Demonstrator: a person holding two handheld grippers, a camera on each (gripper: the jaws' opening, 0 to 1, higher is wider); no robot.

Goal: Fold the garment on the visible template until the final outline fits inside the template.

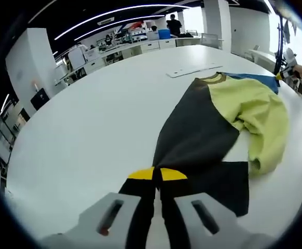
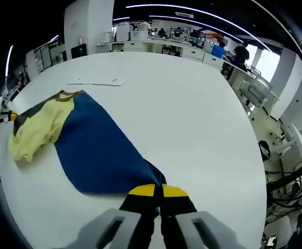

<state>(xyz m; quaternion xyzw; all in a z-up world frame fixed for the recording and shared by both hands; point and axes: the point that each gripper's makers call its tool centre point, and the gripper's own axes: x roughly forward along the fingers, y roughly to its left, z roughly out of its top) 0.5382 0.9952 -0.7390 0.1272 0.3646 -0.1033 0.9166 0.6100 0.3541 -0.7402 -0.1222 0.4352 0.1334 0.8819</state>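
A colour-block garment lies stretched over the white table. In the left gripper view its dark grey panel runs from the collar down to my left gripper, whose yellow-tipped jaws are shut on the hem. A bunched yellow sleeve lies to the right, and a blue strip shows beyond it. In the right gripper view the blue panel narrows into my right gripper, shut on that hem. The crumpled yellow part sits at the left, near the collar.
A flat white sheet lies on the table past the collar, also visible as the white sheet. Desks, cabinets, a blue bin and people stand along the far wall. An office chair stands beside the table's right edge.
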